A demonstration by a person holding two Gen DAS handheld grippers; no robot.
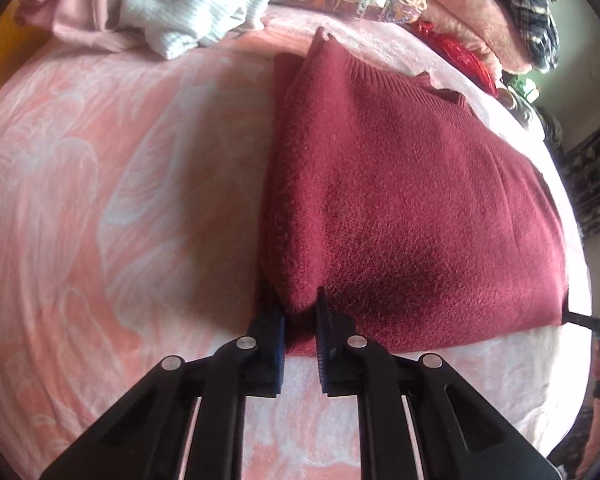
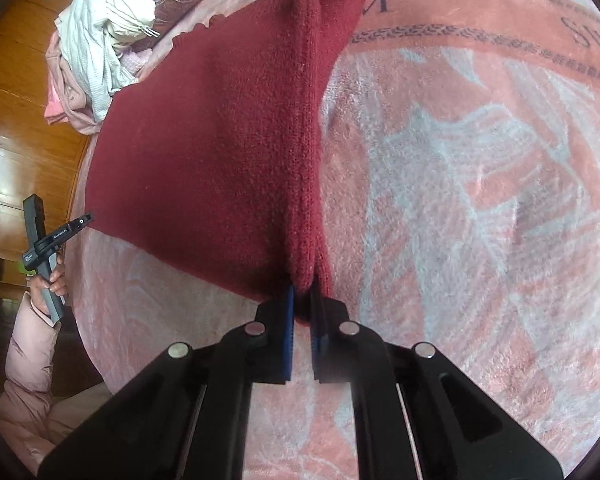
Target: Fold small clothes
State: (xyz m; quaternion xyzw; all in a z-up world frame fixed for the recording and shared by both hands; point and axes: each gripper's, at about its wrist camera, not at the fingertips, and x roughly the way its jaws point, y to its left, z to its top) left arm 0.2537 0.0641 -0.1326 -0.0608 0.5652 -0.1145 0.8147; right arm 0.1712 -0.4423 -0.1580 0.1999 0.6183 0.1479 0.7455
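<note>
Both grippers, left (image 1: pixel 300 312) & right (image 2: pixel 302 296), clenched on maroon sweater's (image 1: pixel 400 184) near corners, seemingly.

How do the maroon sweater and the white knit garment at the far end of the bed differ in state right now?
The maroon sweater lies spread flat on the pink blanket; the white knit garment is crumpled in the clothes heap.
The sweater is pinched at both near corners by the left gripper and right gripper; no gripper touches the white garment.
Both rest on the same bed.
</note>
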